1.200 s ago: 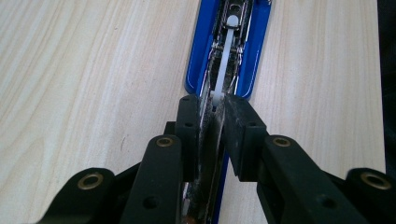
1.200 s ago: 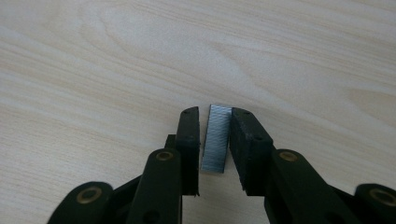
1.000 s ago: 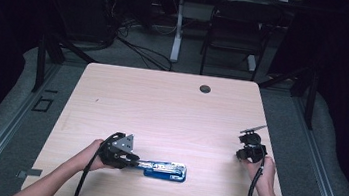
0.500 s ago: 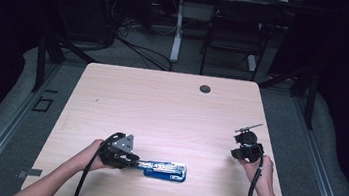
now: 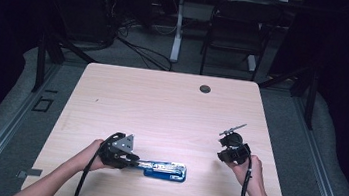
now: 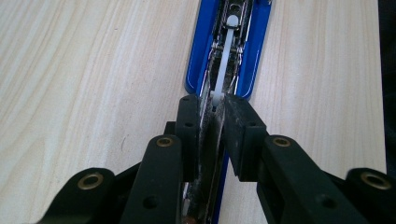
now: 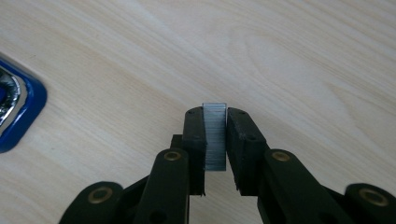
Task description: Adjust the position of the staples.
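Plainly, the work in hand is loading a stapler (image 5: 166,169), and the move to come turns on how the strip of staples (image 7: 215,135) lies against the open channel. The stapler rests near the front edge of the table (image 5: 162,101), its long axis running left to right across the high view, blue base flat on the wood. The left gripper (image 5: 130,160) has its jaws narrowed on the raised top arm at the stapler's left end; in the left gripper view the exposed magazine (image 6: 227,60) runs straight away from the jaws, with the white pusher (image 6: 223,65) lying along its middle. The right gripper (image 5: 232,136) is pinched on the strip of staples, which stands upright between its pads. It hangs over bare wood well to the right of the stapler, and in the right gripper view the stapler's blue corner (image 7: 21,116) sits at the left. So the channel lies to that gripper's left, and the strip would probably have to be turned in line with the stapler's length before it can drop in. The table between them is bare, leaving free room to cross, while the front edge is close behind the stapler.
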Demonstrator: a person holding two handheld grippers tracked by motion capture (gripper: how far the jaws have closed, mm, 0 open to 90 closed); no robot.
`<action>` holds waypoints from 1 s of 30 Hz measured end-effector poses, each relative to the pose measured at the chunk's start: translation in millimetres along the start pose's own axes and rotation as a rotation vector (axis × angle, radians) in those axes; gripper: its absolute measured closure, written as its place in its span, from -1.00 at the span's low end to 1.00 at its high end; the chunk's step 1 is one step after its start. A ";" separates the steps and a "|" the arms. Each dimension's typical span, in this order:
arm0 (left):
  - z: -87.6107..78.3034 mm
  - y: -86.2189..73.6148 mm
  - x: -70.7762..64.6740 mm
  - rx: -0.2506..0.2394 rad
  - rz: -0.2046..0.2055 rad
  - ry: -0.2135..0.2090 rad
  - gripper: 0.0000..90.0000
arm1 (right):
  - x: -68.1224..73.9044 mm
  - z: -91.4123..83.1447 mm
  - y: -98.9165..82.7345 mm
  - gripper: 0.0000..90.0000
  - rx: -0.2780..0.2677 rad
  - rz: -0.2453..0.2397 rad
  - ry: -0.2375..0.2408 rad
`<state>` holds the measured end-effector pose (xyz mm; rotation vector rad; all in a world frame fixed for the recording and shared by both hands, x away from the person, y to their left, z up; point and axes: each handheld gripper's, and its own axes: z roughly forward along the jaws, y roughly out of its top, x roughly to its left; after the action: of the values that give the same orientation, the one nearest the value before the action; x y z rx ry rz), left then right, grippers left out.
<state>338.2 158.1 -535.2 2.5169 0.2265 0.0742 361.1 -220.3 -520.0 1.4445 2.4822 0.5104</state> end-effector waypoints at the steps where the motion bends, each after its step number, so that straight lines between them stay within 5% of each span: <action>1: 0.0 0.0 0.0 0.000 0.000 0.000 0.69 | 2.3 1.0 -0.2 0.74 -0.011 0.008 0.015; 16: 0.0 -0.1 0.0 -0.001 0.000 -0.001 0.69 | 39.4 9.8 4.8 0.74 0.055 -0.114 0.083; 30: 0.0 0.0 0.1 0.000 0.003 -0.001 0.69 | 57.2 23.4 3.0 0.74 0.138 -0.178 0.105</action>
<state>338.3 158.1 -535.1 2.5176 0.2226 0.0741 343.9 -164.7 -541.2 1.2558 2.7448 0.3972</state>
